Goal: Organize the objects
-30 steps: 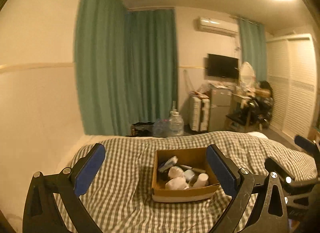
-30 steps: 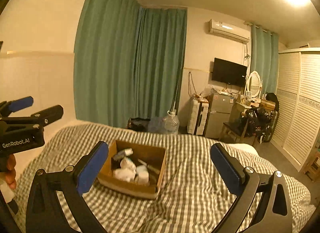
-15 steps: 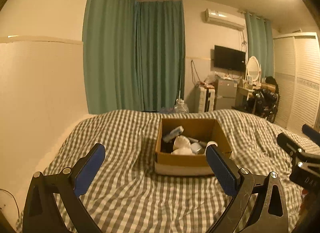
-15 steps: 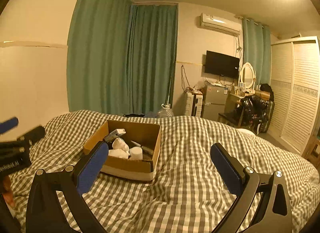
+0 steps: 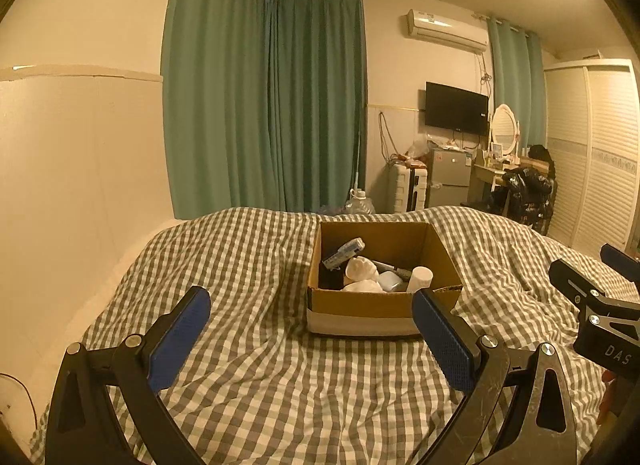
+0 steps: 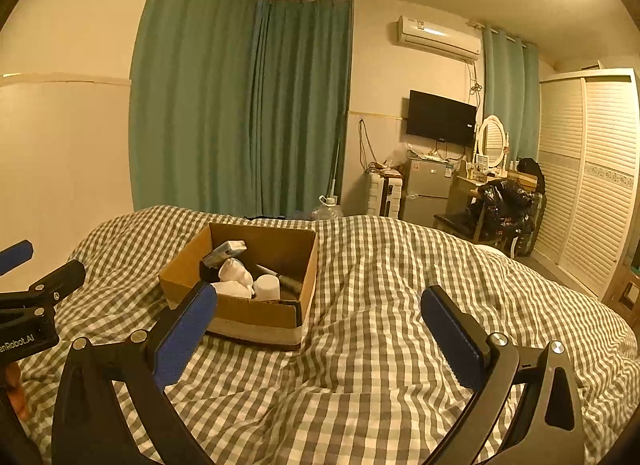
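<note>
Two grippers, both empty, fingers spread wide. Left gripper (image 5: pixel 310 329) hangs over the checked duvet (image 5: pixel 256 385) with the cardboard box (image 5: pixel 380 305) just ahead of its right fingertip; right gripper (image 6: pixel 318 325) has the same box (image 6: pixel 248 311) just beyond its left fingertip, off to that side.

Box contents, jumbled: white cylindrical bottle (image 5: pixel 420 278), crumpled white wads (image 5: pixel 362 270), pale blue case (image 5: pixel 390 280), grey remote-like stick (image 5: pixel 344 252) leaning on the far-left wall, dark pen-like item (image 5: pixel 390 266).

Risks, as judgement:
- Soft, wrinkled duvet: box likely tips or slides if a finger presses its rim.
- Items touching or overlapping: closing on one could drag a neighbour.
- Bottle smooth and round, could slip or topple.
- Grippers near each other; both reaching in could clash.

Behind the bed: water jug (image 5: pixel 360 203), green curtains (image 5: pixel 264 105).
</note>
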The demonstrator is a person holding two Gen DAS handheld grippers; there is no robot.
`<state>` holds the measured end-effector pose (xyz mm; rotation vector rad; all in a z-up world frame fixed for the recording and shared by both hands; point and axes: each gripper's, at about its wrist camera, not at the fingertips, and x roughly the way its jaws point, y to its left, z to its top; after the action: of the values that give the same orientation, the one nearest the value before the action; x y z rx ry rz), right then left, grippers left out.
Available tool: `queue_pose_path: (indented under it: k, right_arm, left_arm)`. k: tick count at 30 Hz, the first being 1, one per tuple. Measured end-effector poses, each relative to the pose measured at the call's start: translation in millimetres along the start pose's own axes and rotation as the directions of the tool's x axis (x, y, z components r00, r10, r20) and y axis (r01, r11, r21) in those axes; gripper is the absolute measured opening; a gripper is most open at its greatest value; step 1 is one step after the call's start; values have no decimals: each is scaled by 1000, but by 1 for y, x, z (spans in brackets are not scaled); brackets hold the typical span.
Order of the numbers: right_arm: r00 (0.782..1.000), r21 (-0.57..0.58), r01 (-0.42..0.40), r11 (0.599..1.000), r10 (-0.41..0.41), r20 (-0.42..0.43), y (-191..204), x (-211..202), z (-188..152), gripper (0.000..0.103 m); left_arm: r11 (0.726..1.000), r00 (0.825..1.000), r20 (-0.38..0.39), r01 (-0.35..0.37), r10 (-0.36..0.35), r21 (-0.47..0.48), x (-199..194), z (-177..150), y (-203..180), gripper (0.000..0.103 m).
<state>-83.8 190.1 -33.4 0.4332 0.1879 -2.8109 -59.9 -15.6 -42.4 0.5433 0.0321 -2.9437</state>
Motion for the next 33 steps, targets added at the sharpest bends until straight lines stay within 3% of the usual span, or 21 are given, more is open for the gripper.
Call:
queue_pose_path:
  k: [24,33]
  right_arm:
    - [1000,-23,-9,1000,9,-20,7,1,-3,102]
    - [1000,-28,-9,1000,8,-22,7,1,-4,102]
  left_arm:
    - [1000,1000,-20,20,-19,20,1,-3,-4,103]
    - [1000,1000,-14,-3,3,21,-1,-5,-2,103]
